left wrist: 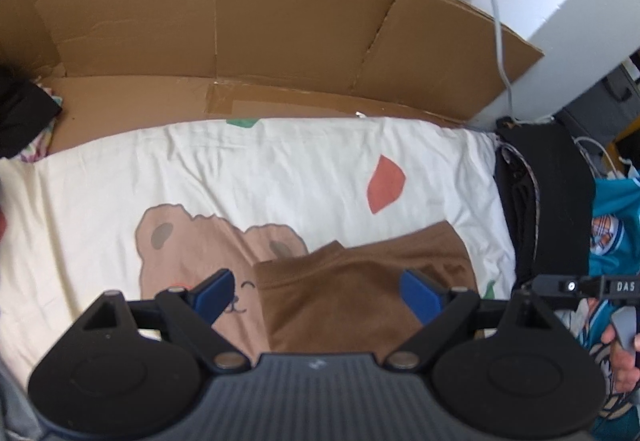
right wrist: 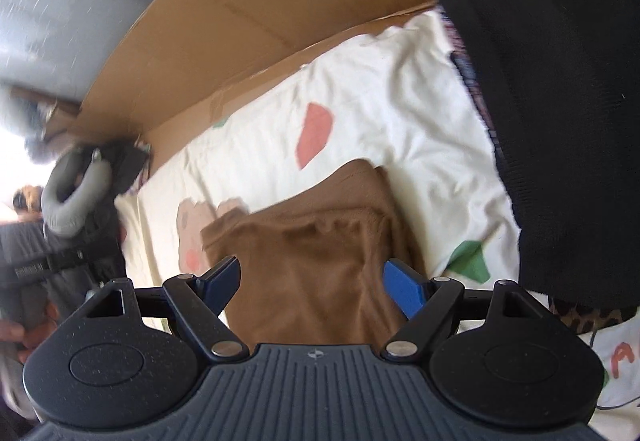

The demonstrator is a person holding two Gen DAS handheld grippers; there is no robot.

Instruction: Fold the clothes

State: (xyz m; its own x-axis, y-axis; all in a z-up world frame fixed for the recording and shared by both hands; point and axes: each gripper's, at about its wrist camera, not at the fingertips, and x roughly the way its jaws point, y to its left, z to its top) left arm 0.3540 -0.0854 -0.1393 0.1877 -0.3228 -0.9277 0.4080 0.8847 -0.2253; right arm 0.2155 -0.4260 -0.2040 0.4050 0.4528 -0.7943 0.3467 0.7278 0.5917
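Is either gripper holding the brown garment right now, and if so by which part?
Neither. The left gripper and right gripper are both open above the folded brown garment, with nothing between the fingers.

Flattened cardboard point(left wrist: 224, 21) behind a bear-print sheet point(left wrist: 280, 169) — white cable point(left wrist: 498, 29) trailing across.

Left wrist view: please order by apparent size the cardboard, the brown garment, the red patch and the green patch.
1. cardboard
2. brown garment, partly hidden by the gripper
3. red patch
4. green patch, only partly visible, so its rank is unsure
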